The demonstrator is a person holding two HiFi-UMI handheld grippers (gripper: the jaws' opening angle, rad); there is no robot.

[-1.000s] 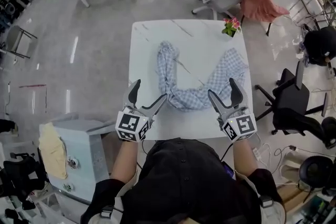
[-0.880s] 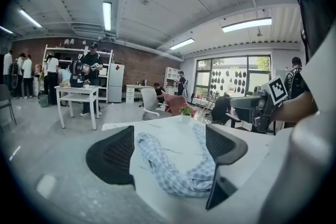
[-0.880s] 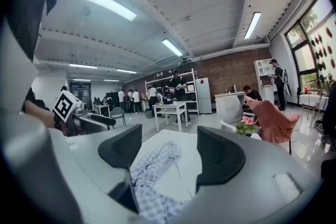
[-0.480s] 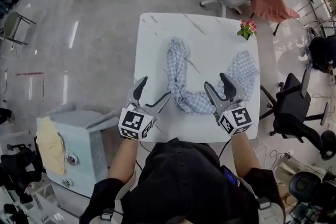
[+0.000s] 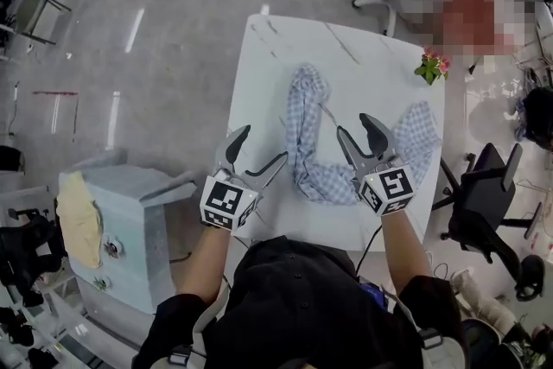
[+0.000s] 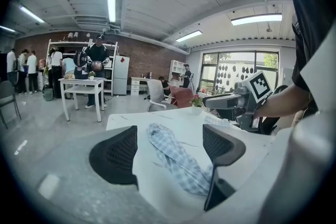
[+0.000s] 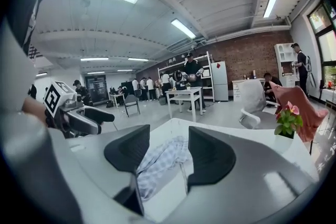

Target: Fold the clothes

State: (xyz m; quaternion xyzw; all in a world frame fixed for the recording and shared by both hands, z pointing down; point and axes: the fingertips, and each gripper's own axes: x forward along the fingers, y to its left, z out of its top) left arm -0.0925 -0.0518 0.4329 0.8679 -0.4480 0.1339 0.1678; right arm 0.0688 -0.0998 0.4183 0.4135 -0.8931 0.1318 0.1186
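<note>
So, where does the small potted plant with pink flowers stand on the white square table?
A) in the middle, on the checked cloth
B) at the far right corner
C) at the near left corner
B: in the head view the potted plant with pink flowers stands at the far right corner of the white table, apart from the blue-checked cloth.

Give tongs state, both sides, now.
Left tongs: open, just been closing, nothing gripped; blue-and-white checked cloth just ahead.
Right tongs: open, just been closing, over the cloth, not pinching it.
</note>
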